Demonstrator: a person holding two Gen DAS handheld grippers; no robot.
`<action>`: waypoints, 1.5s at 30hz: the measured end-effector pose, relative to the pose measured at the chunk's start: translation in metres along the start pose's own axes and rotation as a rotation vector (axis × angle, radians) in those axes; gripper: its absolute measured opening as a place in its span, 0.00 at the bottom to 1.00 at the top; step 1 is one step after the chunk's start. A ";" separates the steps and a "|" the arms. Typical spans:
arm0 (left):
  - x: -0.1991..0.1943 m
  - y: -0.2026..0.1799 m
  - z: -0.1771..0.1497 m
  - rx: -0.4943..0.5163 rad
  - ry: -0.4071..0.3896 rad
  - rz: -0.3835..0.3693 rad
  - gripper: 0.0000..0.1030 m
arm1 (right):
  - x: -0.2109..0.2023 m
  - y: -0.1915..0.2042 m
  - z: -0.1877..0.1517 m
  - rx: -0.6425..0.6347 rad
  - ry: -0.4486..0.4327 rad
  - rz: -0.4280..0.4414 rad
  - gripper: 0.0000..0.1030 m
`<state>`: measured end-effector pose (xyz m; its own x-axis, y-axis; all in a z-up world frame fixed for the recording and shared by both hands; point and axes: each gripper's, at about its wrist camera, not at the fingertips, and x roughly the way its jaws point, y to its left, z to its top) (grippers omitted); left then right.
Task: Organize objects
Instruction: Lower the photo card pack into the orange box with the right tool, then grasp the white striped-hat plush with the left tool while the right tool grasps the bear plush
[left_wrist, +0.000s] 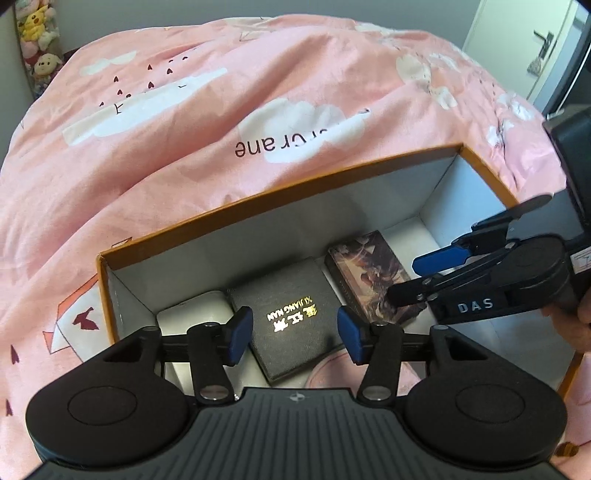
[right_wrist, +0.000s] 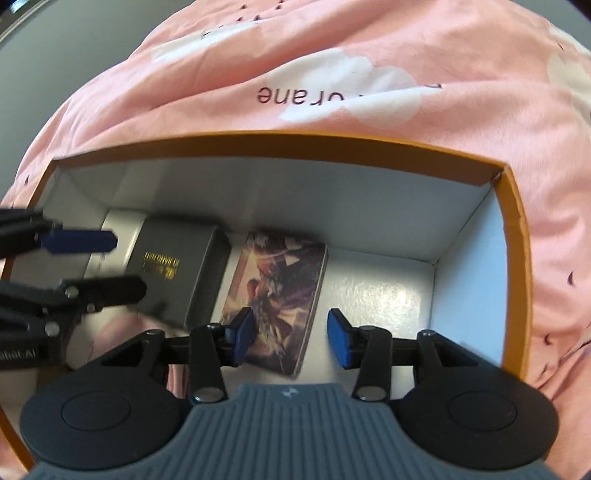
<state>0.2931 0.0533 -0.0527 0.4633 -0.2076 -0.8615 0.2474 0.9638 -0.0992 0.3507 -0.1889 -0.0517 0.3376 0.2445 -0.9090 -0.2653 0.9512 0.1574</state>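
Blurring gold lettering (right_wrist: 159, 266), black case (right_wrist: 177, 273)

White item (left_wrist: 192, 314) in box mostly hidden behind left claw (left_wrist: 293, 334) and black case (left_wrist: 291, 317); pink object (left_wrist: 328, 373) at box floor cut off by claw body, possibly cloth; right wrist view motion-blurred, gold lettering on the case unreadable there; box (right_wrist: 517, 236) near wall out of frame; plush toys (left_wrist: 37, 33) clipped at the frame's corner.

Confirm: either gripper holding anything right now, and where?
Nothing is held. The left gripper and right gripper are both open, empty, above the orange box, over the black case and illustrated card box.
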 end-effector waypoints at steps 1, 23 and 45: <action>0.000 -0.001 0.000 0.010 0.006 0.003 0.58 | -0.001 0.002 -0.001 -0.021 0.009 0.000 0.30; -0.036 -0.007 -0.011 -0.030 -0.058 0.006 0.15 | -0.008 0.003 -0.005 0.093 -0.062 0.056 0.24; -0.142 -0.099 -0.104 -0.124 -0.319 -0.080 0.16 | -0.168 0.037 -0.171 -0.014 -0.530 -0.031 0.75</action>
<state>0.1144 0.0044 0.0280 0.6938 -0.3065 -0.6517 0.1976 0.9512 -0.2370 0.1298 -0.2275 0.0409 0.7546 0.2812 -0.5929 -0.2585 0.9579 0.1253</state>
